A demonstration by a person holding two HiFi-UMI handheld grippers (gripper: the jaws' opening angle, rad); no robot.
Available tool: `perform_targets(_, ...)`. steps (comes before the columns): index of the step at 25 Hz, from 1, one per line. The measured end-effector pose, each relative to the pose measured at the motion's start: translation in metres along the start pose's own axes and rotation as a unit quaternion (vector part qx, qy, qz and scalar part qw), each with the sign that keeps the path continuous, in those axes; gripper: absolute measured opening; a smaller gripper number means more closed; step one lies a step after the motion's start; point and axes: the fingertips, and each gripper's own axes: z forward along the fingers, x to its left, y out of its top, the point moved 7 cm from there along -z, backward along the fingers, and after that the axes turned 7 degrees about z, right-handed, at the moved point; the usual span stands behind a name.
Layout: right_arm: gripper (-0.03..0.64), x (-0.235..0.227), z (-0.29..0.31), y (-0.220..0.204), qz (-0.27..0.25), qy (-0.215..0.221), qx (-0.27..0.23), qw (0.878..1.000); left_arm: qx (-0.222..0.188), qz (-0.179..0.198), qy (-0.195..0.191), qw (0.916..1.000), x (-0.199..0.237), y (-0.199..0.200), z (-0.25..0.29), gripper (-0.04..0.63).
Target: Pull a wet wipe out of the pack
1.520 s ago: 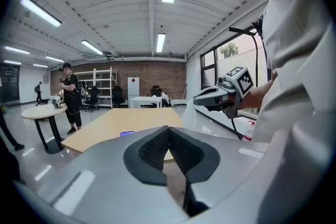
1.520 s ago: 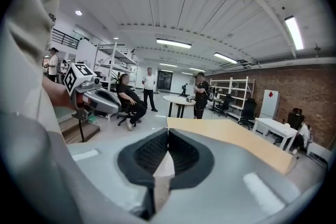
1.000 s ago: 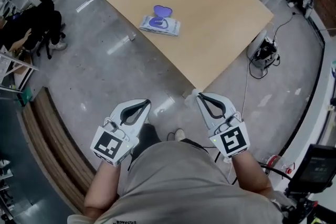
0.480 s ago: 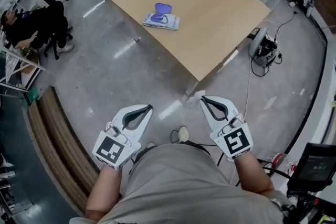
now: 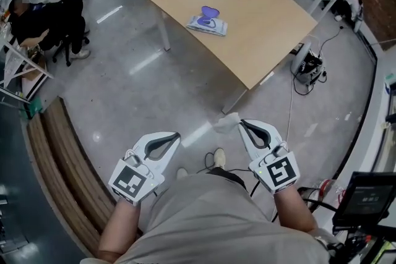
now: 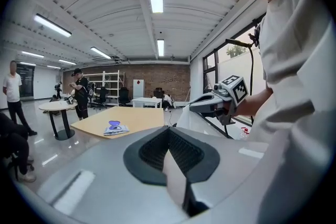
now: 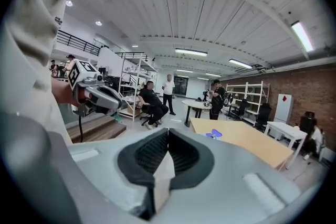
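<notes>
Wet wipe (image 5: 226, 123) pinched in right gripper (image 5: 240, 124) jaws; left gripper (image 5: 177, 135) jaws closed, empty; pack (image 5: 207, 23) back on bench (image 5: 266, 15).

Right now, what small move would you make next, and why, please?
Probably step toward the table and close the raised purple lid of the pack with the free, shut left tool. The right tool already pinches a wipe, and the pack lies out of reach.
</notes>
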Motion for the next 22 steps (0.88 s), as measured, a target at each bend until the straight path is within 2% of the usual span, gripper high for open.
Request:
perform_targets(12,0.003,0.145,-0.027,0.002,-0.023,-0.031,-0.002,0.999,-0.023,-0.001,-0.031,0.9993,-0.014,-0.034,-0.115,0.006)
perform_targets(22,0.003,0.172,-0.021,0.009,-0.03,-0.034,0.004,0.999,-0.032,0.004,-0.042,0.9986,-0.004,-0.043,-0.129,0.006)
